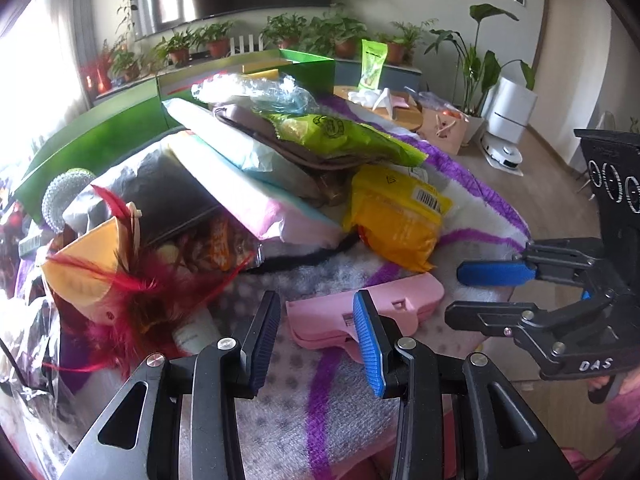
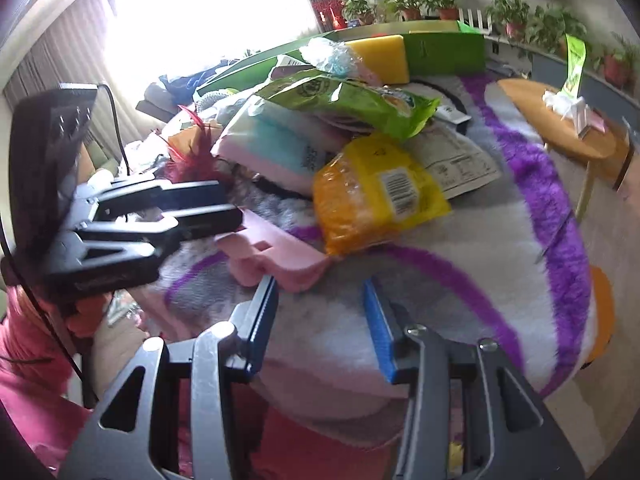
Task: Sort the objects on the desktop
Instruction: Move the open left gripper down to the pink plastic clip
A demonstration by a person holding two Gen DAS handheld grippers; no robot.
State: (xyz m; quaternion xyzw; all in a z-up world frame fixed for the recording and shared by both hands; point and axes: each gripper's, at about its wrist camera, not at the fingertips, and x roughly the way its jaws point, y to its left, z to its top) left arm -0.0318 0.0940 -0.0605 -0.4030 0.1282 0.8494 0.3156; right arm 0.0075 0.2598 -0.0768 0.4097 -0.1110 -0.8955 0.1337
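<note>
While a heap of snack bags and packets covers the fluffy purple-striped blanket (image 1: 320,400), a pink case (image 1: 366,304) lies at its near edge, beside a yellow bag (image 1: 396,220). The left gripper (image 1: 316,320) hangs spread just before the case, gripping nothing. The right gripper (image 2: 320,312), also spread and empty, hovers over blanket nearby.

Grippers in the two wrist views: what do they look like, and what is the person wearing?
Both are black linkage frames with silver pivot pins and ribbed blue pads. The right gripper has white "DAS" lettering and three white-ringed dials on its body. The left gripper has a black cable trailing from its body. The sleeve is pinkish red.
</note>
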